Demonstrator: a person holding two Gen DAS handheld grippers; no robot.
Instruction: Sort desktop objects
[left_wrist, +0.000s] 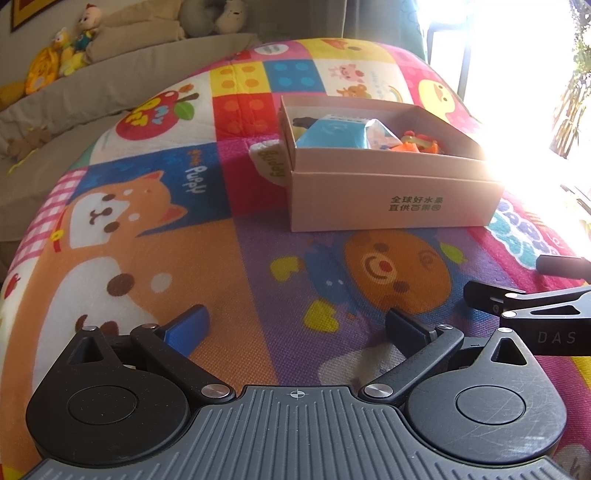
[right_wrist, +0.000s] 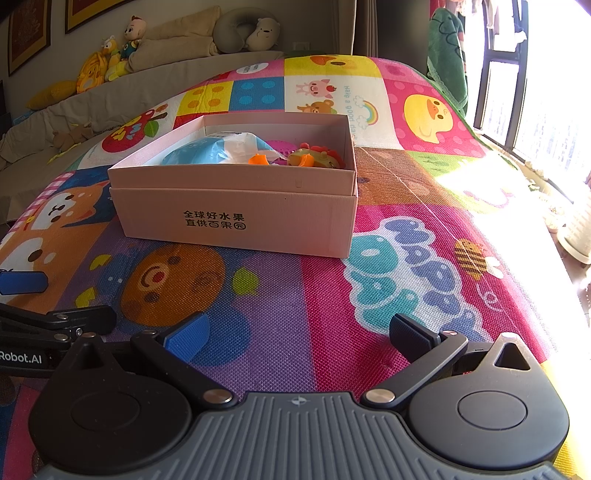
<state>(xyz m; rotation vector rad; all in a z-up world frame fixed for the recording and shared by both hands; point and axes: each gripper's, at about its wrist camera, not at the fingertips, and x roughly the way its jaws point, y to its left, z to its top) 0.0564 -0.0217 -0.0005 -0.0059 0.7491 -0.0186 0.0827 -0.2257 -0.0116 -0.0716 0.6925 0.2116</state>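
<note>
Nearest: left gripper (left_wrist: 295, 325) spread wide, nothing between the jaws, low over the mat (left_wrist: 229, 258). Right gripper (right_wrist: 297, 332) likewise spread and empty, just beside the left one, both aimed at the box (right_wrist: 236, 206).

Between grippers and box: only bare cartoon mat, no loose item visible in either view.

Further on: pink cardboard box, open-topped, sitting on the mat ahead, well apart from both grippers. Inside it, a blue-and-white packet (right_wrist: 207, 151), an orange toy (right_wrist: 314, 158) and something magenta (right_wrist: 279, 147) behind, all lying jumbled together.

Behind the box's left corner in the left view: a small white piece with green lettering (left_wrist: 269, 162), touching or just beside the box; hard to tell whether a loose item or a print on the mat.

Judgement: sorting looks nearly or fully done, items already boxed; at most that white piece left to check.

Farthest: sofa with plush toys (right_wrist: 110, 59), window glare on the right.
</note>
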